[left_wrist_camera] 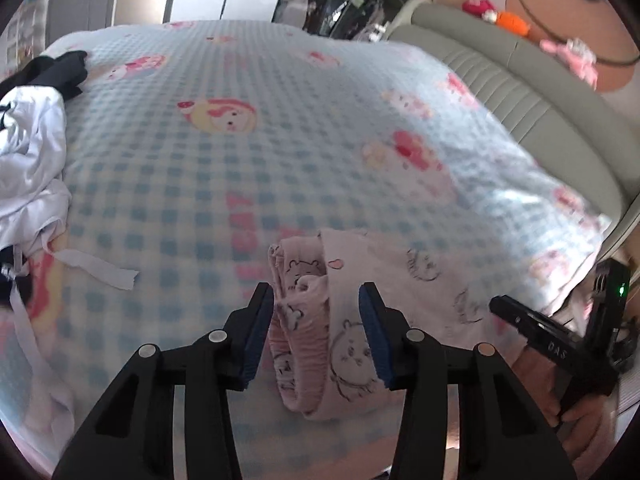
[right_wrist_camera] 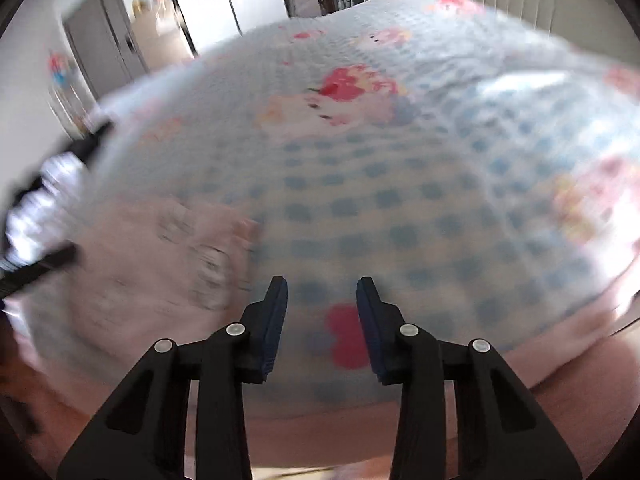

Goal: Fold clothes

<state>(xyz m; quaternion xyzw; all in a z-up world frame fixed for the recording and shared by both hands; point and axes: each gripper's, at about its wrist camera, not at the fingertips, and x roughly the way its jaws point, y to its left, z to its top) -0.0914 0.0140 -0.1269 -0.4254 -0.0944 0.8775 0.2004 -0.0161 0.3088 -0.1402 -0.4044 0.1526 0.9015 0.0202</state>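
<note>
**Count of what I can see**

I count one pink garment (left_wrist_camera: 360, 320) with cartoon prints, folded at 6 o'clock in my left wrist view. One white garment (left_wrist_camera: 28, 152) sits at 9 o'clock, with one black garment (left_wrist_camera: 60, 70) touching it toward 10 o'clock. One checked blanket (left_wrist_camera: 248, 168) covers one bed. At 2 o'clock I count three plush toys: one red (left_wrist_camera: 478, 6), one orange (left_wrist_camera: 512, 22), one pink (left_wrist_camera: 572, 54). Two grippers: left gripper (left_wrist_camera: 316, 298), right gripper (right_wrist_camera: 322, 292). The right wrist view is too blurred for further counting.
</note>
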